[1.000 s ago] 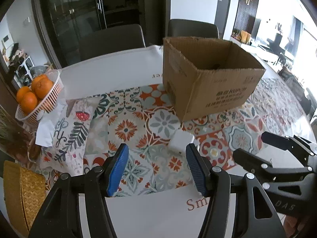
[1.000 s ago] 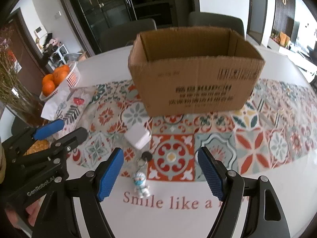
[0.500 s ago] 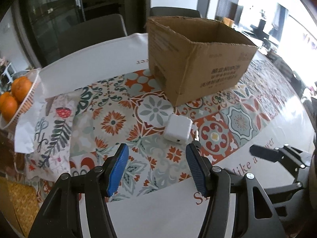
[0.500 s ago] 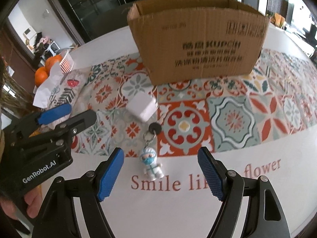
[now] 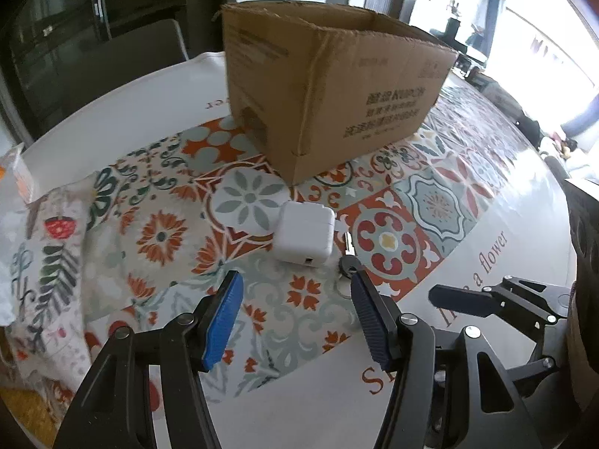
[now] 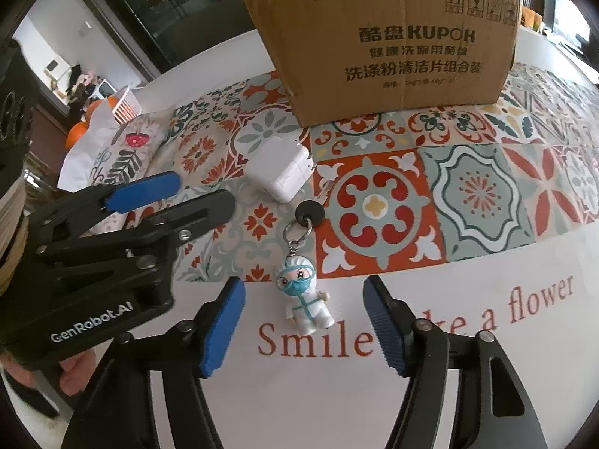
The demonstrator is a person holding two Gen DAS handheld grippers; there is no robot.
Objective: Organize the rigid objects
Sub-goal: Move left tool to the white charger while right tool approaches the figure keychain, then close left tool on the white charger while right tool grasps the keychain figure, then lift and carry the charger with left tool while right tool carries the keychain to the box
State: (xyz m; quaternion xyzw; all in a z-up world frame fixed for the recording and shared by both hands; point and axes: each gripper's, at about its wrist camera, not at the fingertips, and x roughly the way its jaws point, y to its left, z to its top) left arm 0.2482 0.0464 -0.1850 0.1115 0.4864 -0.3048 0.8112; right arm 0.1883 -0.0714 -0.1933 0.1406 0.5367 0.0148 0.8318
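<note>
Nearing the keychain (image 6: pixel 305 292) and charger (image 5: pixel 304 237), both hand-held grippers (image 6: pixel 304 321) (image 5: pixel 295 318) stay spread

Home dining room, patterned tablecloth (image 5: pixel 157 232), chair (image 5: pixel 123 60), oranges (image 6: pixel 80 131)

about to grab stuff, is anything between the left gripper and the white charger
Nothing visible. The left gripper is open, with only bare patterned tablecloth between it and the white charger. The key lies just right of the charger, out of that path.

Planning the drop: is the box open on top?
Open: the box shows a bare rim and inner walls, no flaps across. Contents cannot be seen.
</note>
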